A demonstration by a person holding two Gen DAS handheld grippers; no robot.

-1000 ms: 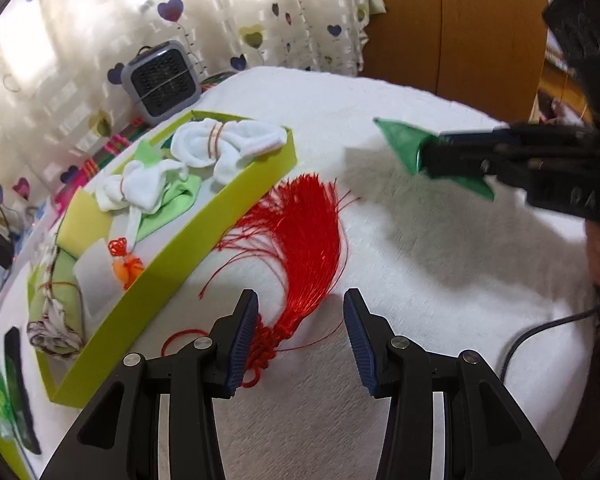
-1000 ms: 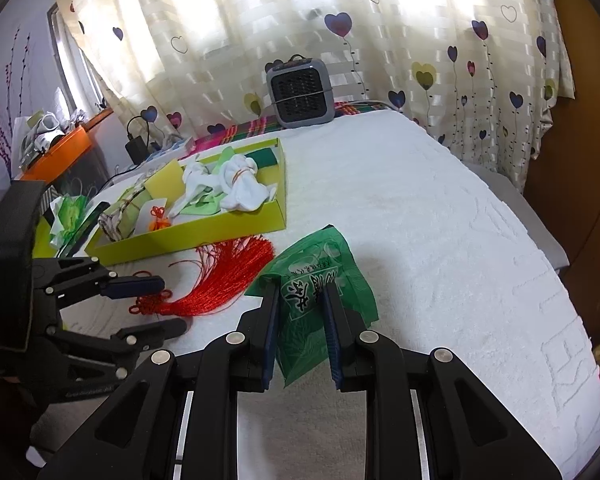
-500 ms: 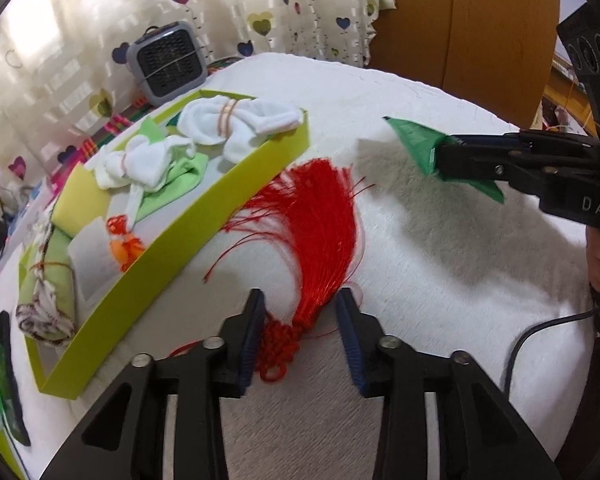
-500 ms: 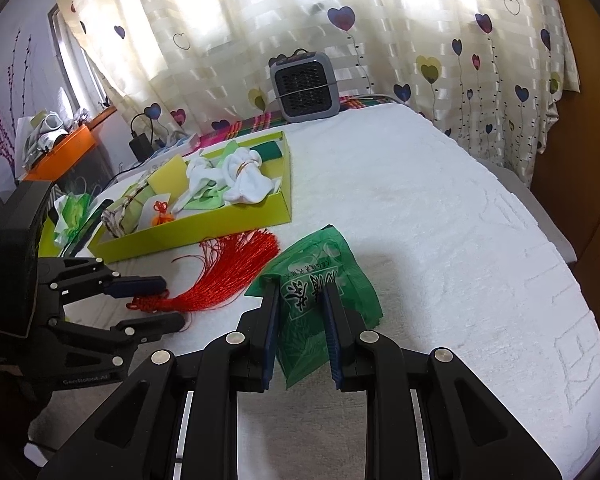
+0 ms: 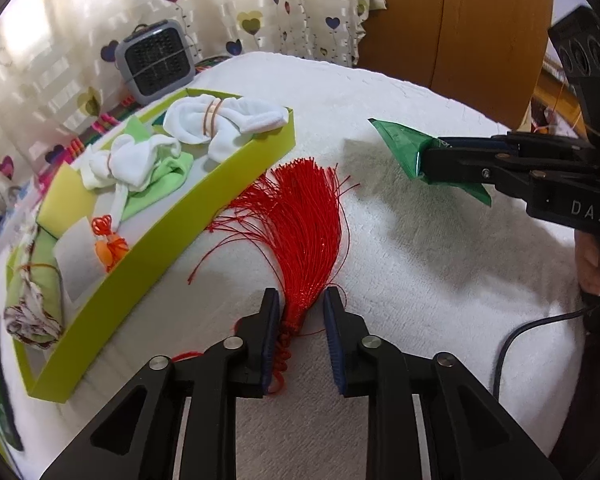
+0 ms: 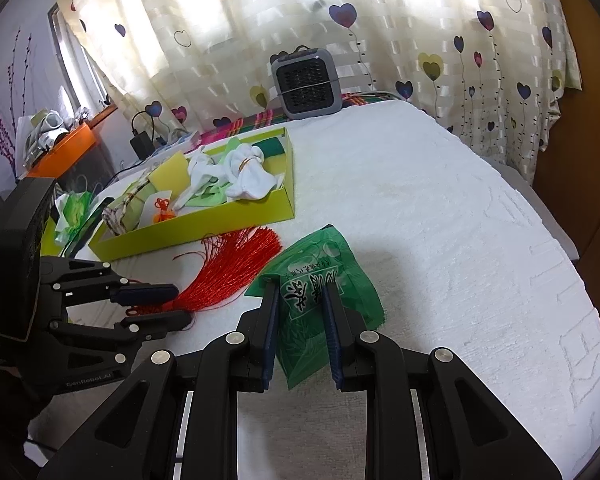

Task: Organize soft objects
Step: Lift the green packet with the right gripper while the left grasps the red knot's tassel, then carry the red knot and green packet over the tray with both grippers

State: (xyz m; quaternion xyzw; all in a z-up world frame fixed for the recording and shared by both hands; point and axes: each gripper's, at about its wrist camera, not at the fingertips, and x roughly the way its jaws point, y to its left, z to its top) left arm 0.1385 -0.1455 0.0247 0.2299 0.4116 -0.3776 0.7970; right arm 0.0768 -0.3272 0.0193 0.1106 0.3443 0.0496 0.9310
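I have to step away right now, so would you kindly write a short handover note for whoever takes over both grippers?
Left gripper: jaws have just been closing around the neck of the red tassel, which lies on the white cloth beside the tray; the right pad is not yet touching it.
Right gripper: shut on the green packet, held above the cloth.
Done: white socks, sponge and small pieces already lie in the yellow-green tray.
Left: grip the tassel and put it and the packet away, probably in the tray.
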